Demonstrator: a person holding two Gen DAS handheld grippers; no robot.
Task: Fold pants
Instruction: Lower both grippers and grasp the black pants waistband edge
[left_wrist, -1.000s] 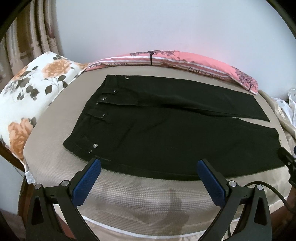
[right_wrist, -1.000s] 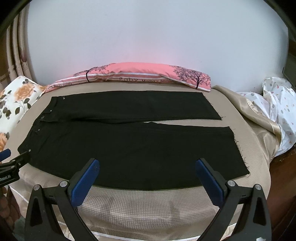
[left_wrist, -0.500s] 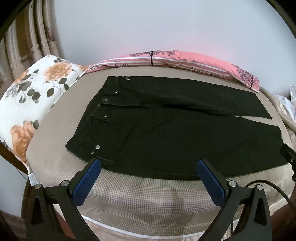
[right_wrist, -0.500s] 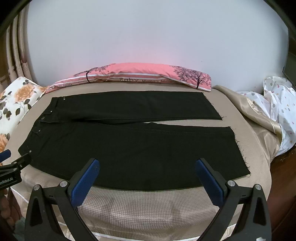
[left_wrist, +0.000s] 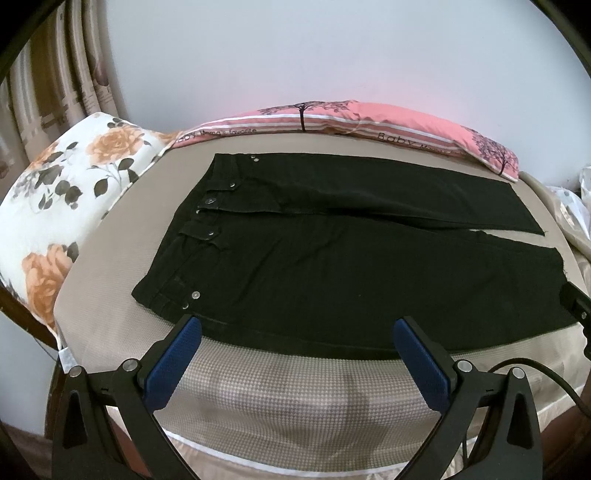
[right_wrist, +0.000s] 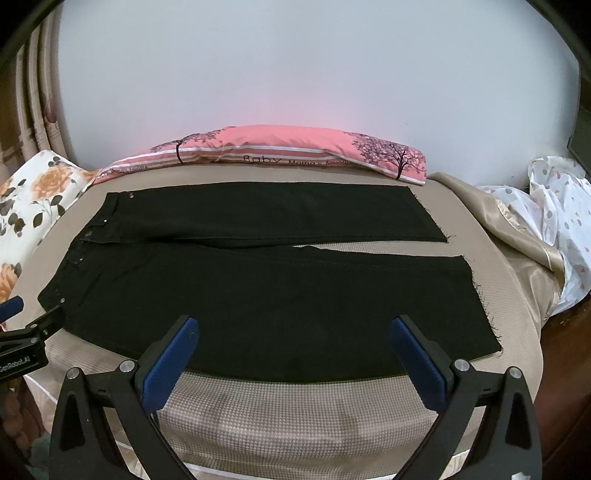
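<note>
Black pants (left_wrist: 332, 266) lie flat and spread on the beige bed (left_wrist: 295, 398), waistband to the left, both legs running right. In the right wrist view the same pants (right_wrist: 280, 295) show their frayed hems at the right. My left gripper (left_wrist: 295, 332) is open, hovering over the near edge of the pants by the waistband side, holding nothing. My right gripper (right_wrist: 291, 332) is open too, above the near leg's lower edge. The left gripper's tip (right_wrist: 22, 325) shows at the left of the right wrist view.
A pink striped pillow (right_wrist: 288, 151) lies along the wall behind the pants. A floral pillow (left_wrist: 62, 206) sits at the left end of the bed. Crumpled spotted white cloth (right_wrist: 557, 229) and a satin beige sheet (right_wrist: 517, 236) pile at the right. A curtain (left_wrist: 55, 85) hangs far left.
The left wrist view has shifted slightly right and closer to the pants; the right wrist view has crept a little nearer. Both grippers stay open and the pants have not moved.
</note>
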